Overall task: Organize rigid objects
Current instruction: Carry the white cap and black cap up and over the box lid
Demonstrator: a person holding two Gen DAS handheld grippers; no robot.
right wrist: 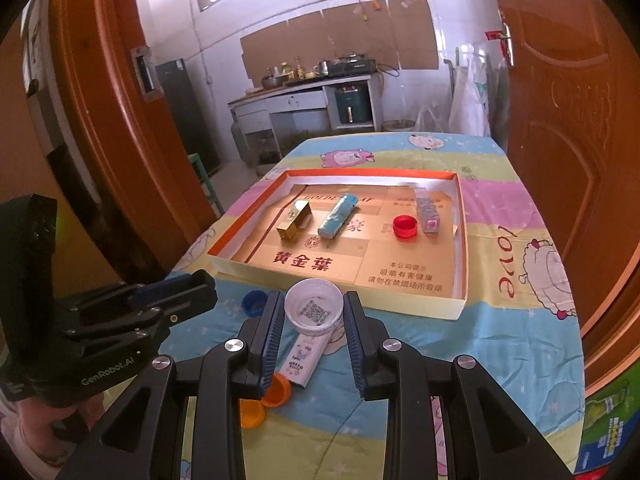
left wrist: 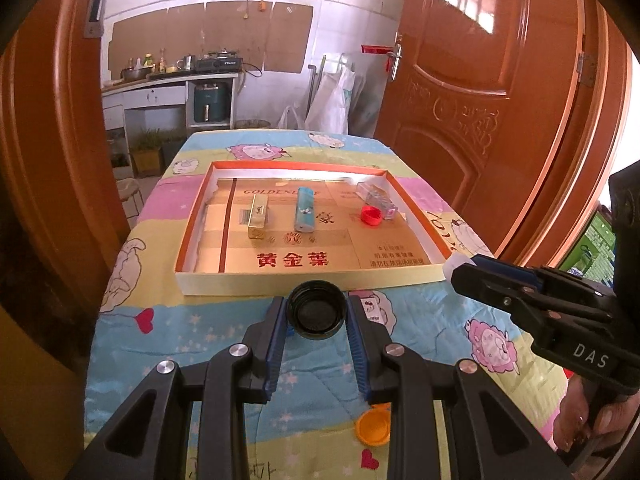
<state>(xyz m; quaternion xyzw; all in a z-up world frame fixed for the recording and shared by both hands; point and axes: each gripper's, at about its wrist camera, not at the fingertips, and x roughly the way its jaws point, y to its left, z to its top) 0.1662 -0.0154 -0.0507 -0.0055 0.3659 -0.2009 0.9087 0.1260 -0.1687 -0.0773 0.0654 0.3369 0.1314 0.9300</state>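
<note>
On the table, a cartoon-sheep quilt covers the whole top, w/ a shallow cardboard tray sitting mid-table, orange-edged, gold printed sheet inside. In the tray, L to R: a gold lighter-size box, a light-blue lighter, a red cap and a clear lighter just beside it, cap touching or nearly so.

Left gripper hangs just in front of the tray's near wall, its blue-padded fingers pinching a black cap, open side toward the cam. An orange cap lies on the quilt under the gripper's right finger.

Right gripper is near the same wall, further right, jaws pressed onto a white cap w/ a QR code printed inside. Below it on the quilt lies a white Hello Kitty lighter, w/ two orange caps partly hidden behind the gripper's left finger. A blue cap sits on the quilt near the tray's near-left corner.
</note>
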